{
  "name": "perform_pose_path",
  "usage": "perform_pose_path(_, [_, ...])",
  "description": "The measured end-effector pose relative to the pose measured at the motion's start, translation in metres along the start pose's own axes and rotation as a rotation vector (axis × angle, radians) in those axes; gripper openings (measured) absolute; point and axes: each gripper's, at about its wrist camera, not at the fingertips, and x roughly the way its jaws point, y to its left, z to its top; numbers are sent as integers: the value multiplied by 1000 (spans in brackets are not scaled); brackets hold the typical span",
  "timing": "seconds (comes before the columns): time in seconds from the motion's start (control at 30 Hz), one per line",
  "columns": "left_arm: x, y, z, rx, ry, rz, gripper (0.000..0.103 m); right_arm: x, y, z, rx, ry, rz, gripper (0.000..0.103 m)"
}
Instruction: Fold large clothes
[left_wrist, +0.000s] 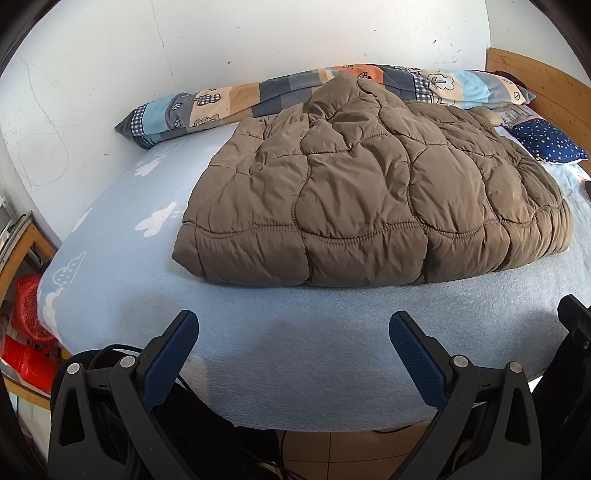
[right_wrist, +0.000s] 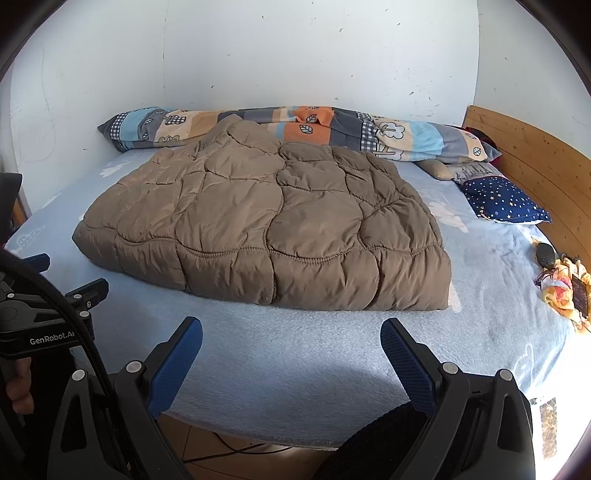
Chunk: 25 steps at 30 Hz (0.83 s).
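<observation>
A large brown quilted puffer coat (left_wrist: 362, 192) lies spread flat on the light blue bed sheet (left_wrist: 295, 362), its hem toward me; the right wrist view shows the same coat (right_wrist: 266, 221). My left gripper (left_wrist: 293, 325) stands open over the near edge of the bed, short of the hem, with nothing between its blue pads. My right gripper (right_wrist: 291, 332) is open too, also short of the hem and holding nothing. At the left edge of the right wrist view the left gripper tool (right_wrist: 48, 295) shows, with a hand (right_wrist: 18, 384) holding it.
A rolled patterned blanket (right_wrist: 295, 129) lies along the wall behind the coat. A navy star-print pillow (right_wrist: 506, 201) sits by the wooden headboard (right_wrist: 535, 158). Yellow cloth and small dark items (right_wrist: 565, 288) lie at the bed's right. Red plastic things (left_wrist: 29, 332) stand beside the bed at left.
</observation>
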Motion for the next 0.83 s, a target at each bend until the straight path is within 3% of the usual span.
perform_pose_path(0.73, [-3, 3, -4, 8, 4, 14, 103, -4, -3, 0, 10, -12, -9, 99])
perform_pose_path(0.83, [-4, 13, 0, -31, 15, -19, 103, -5, -4, 0, 14, -13, 4, 99])
